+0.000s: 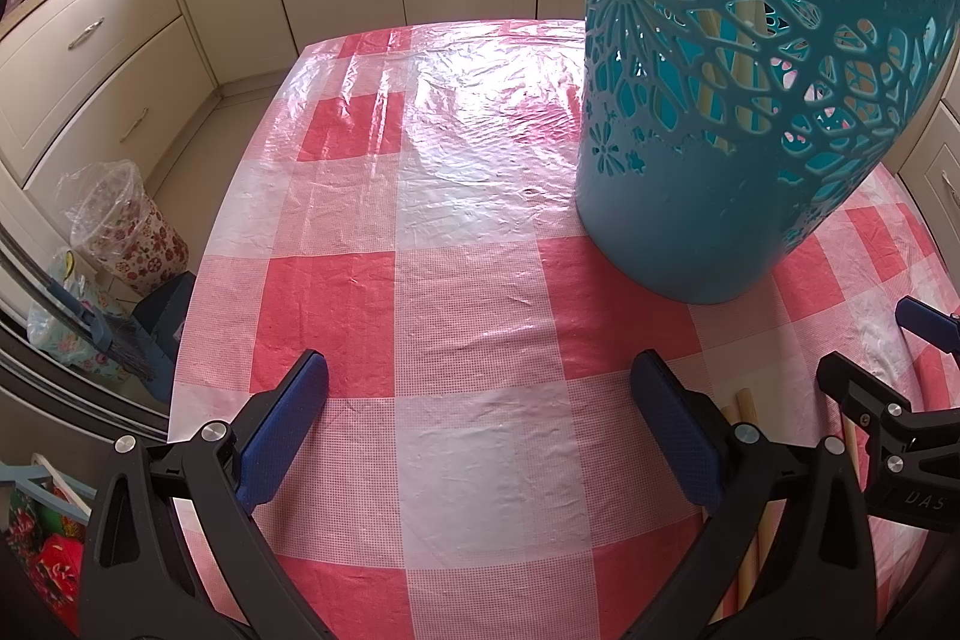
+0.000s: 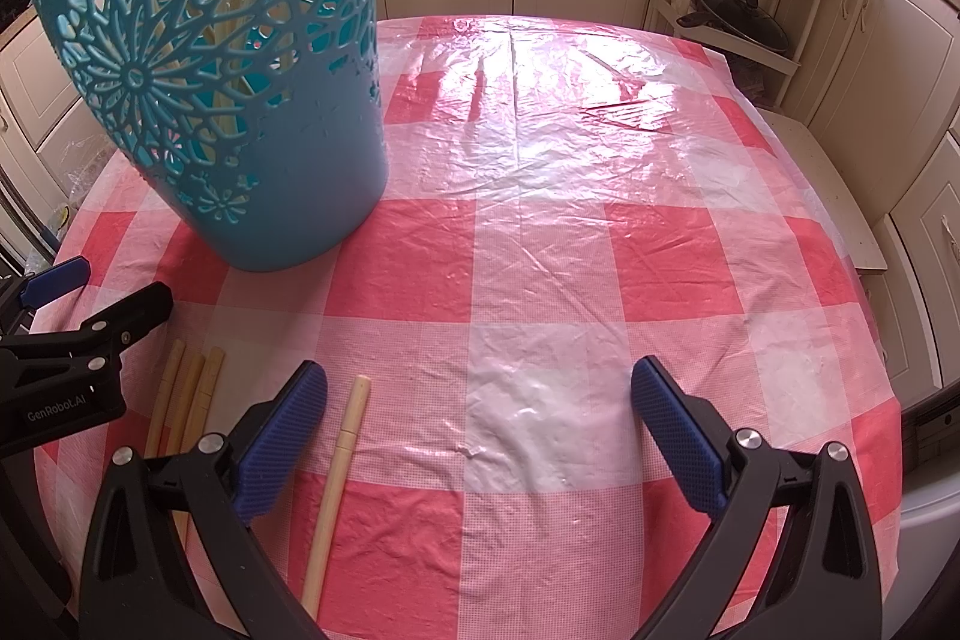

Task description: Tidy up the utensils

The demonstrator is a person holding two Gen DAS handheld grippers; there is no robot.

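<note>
The counter point(image 2: 540, 250), under a glossy red-and-white checked plastic cover, carries everything. The tall teal basket point(image 2: 240, 100) with cut-out flower walls stands at about ten o'clock in the right wrist view and at one o'clock in the left wrist view; pale sticks already stand inside it. It looks like light, thin plastic, likely to tip or slide on the slick cover if knocked.

The loose chopsticks are the things to take. One chopstick point(image 2: 336, 484) lies alone at seven o'clock in the right wrist view, just beside the left finger of the right gripper point(image 2: 480, 436); a bundle of chopsticks point(image 2: 186, 400) lies further toward eight o'clock. They seem stiff, light and smooth, apt to roll, so a grip across the middle of the shaft looks safest.

Both grippers have their fingers wide apart and hold nothing.

The right wrist view shows the single chopstick whole. The left wrist view shows only two stick ends point(image 1: 741, 403) at five o'clock, half hidden behind the left gripper point(image 1: 480, 436), but adds a floral bin point(image 1: 129, 226) on the floor at nine o'clock.
</note>
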